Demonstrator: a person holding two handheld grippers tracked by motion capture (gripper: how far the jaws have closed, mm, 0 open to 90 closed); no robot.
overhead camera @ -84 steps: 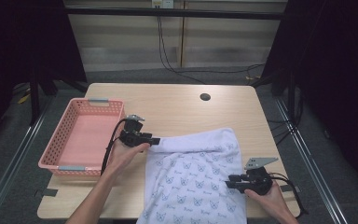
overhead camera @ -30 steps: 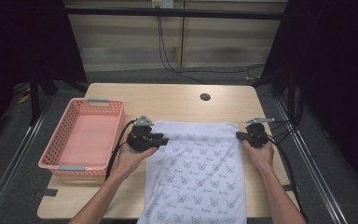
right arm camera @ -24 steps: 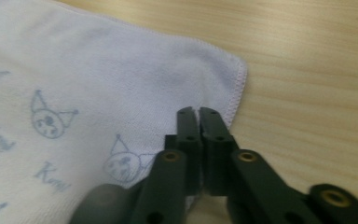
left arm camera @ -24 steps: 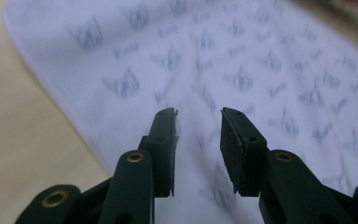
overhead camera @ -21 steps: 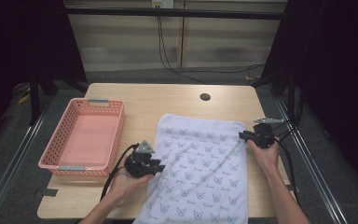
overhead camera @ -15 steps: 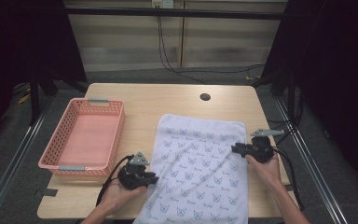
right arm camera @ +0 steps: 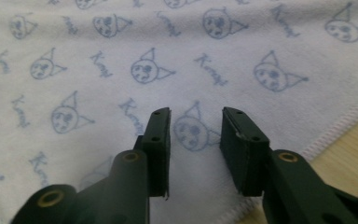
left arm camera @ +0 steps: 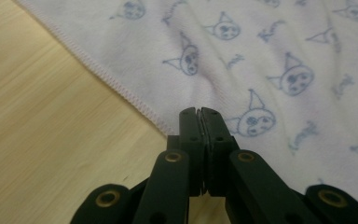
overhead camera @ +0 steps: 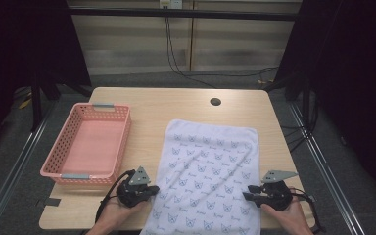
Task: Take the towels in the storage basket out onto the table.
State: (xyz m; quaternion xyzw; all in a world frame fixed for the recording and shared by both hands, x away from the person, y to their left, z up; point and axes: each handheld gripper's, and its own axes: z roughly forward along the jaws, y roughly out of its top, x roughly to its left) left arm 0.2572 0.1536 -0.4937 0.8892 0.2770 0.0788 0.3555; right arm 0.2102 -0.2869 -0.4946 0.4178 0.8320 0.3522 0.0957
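So my left gripper (left arm camera: pixel 199 116) just pinched the towel (overhead camera: pixel 210 171) hem near the table's front edge; right gripper (right arm camera: pixel 196 128) has reopened, jaws spread, towel unheld — fold's next, I guess.

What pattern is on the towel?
The towel is white with small blue cat faces and script words, clearest in right gripper view.

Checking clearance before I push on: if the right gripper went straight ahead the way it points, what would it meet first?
Most likely the towel: the right gripper points over its printed cloth, open fingers above it with nothing between them. How high they ride is unclear.
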